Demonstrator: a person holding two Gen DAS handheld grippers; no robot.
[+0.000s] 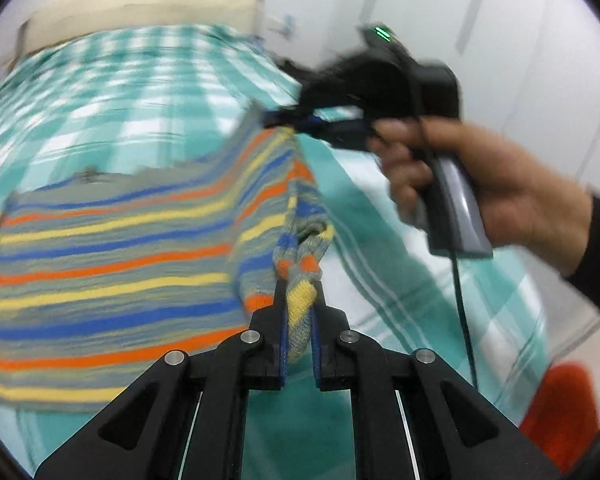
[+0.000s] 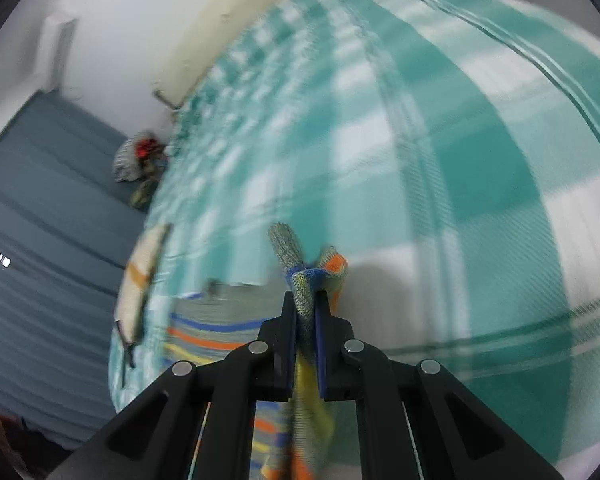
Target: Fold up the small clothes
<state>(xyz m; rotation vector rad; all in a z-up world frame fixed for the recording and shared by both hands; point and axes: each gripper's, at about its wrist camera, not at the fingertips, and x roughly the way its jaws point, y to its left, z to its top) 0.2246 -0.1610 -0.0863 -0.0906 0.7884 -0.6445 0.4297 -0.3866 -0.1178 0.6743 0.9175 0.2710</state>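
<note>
Left wrist view: we see our left gripper (image 1: 299,294) with jaws clenched on a bunched corner of the striped knit garment (image 1: 112,256), grey with orange, yellow and blue bands. Most of it lies spread on the teal checked bedspread (image 1: 148,92), its right edge lifted. Our right gripper (image 1: 296,120), held in our right hand (image 1: 476,188), pinches the far corner of that edge. Right wrist view: jaws clamped on knit fabric (image 2: 306,292) above the bedspread (image 2: 440,152); everything motion-blurred. Blue floor (image 2: 40,208) lies beside the bed.
</note>
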